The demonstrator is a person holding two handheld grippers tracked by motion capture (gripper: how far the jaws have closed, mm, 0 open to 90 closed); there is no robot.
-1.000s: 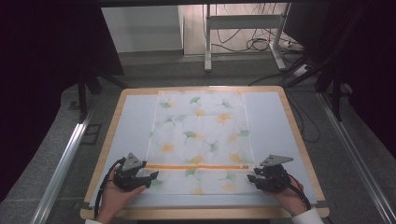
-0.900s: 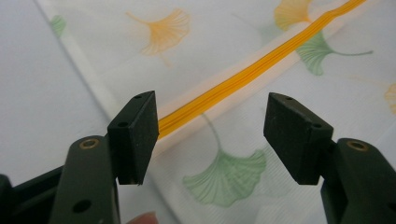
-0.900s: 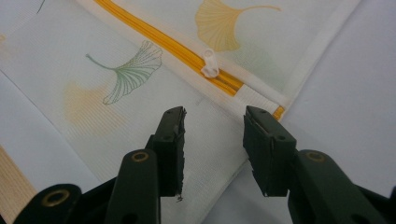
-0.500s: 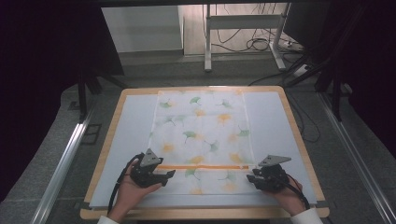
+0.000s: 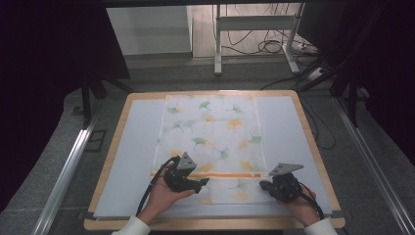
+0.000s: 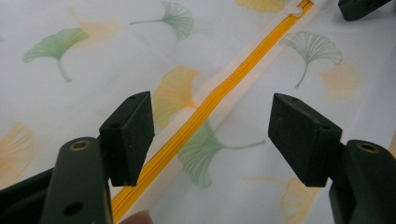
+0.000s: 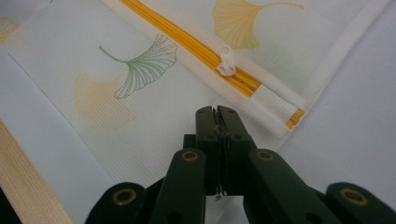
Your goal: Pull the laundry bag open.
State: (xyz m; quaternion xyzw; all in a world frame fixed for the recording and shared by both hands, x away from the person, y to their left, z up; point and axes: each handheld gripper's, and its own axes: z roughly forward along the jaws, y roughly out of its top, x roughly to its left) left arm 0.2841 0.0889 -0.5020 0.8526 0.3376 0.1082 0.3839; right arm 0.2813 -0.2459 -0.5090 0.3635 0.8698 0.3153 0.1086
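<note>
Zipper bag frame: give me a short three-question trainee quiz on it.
1. True or false: the left gripper has its jaws apart, astride the orange zipper.
2. Where is the white zipper pull? A) at the end of the zipper nearest the right gripper B) halfway along C) at the left gripper's end
3. What is printed on the mesh bag?

Key: 1. True. 2. A. 3. Green and yellow ginkgo leaves.
</note>
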